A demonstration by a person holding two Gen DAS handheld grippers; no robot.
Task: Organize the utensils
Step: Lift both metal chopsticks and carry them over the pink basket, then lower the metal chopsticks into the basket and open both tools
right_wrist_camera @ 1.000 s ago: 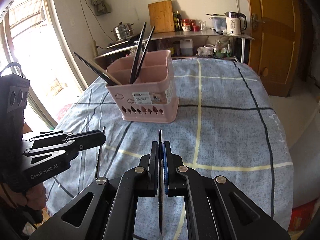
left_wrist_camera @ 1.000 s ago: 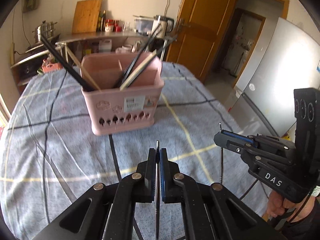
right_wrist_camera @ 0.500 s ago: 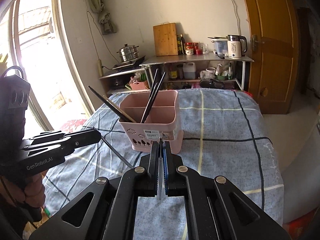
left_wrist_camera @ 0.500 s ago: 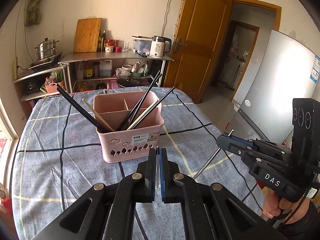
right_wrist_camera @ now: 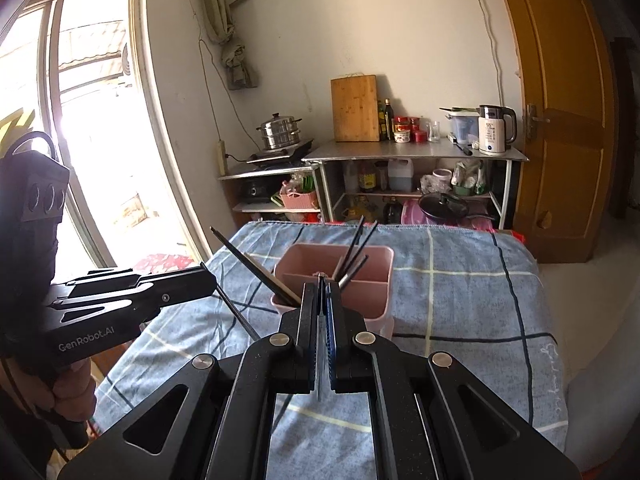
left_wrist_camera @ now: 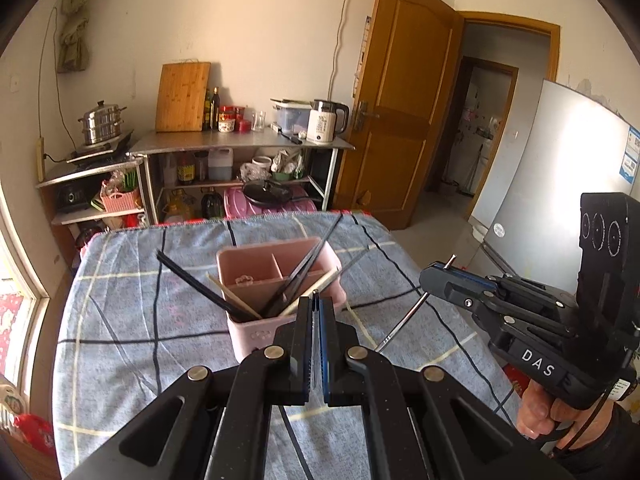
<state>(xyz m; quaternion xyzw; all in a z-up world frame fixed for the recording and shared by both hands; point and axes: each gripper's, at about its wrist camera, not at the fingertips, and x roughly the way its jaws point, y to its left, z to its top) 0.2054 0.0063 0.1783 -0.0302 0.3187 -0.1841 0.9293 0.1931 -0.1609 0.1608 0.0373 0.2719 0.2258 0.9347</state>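
Observation:
A pink utensil basket (left_wrist_camera: 280,280) (right_wrist_camera: 360,264) stands on the blue checked tablecloth and holds several black and wooden chopsticks. My left gripper (left_wrist_camera: 316,300) is shut on a thin metal chopstick (left_wrist_camera: 315,344) and is raised above the near side of the basket. It also shows in the right wrist view (right_wrist_camera: 200,280), its chopstick (right_wrist_camera: 234,312) slanting down. My right gripper (right_wrist_camera: 322,284) is shut on a second metal chopstick (right_wrist_camera: 320,344), also raised near the basket. It shows in the left wrist view (left_wrist_camera: 436,276) to the right, its chopstick (left_wrist_camera: 404,320) slanting down.
The table (left_wrist_camera: 120,320) is covered by the blue cloth. Behind it stands a metal shelf (left_wrist_camera: 240,144) with a kettle, cutting board, jars and pots. A wooden door (left_wrist_camera: 400,100) and a fridge (left_wrist_camera: 560,180) are on the right. A window (right_wrist_camera: 80,140) is on the left.
Both grippers have lifted up and tilted back with their metal chopsticks. The basket now looks lower and farther in both views, and the chopsticks slant instead of hanging straight.

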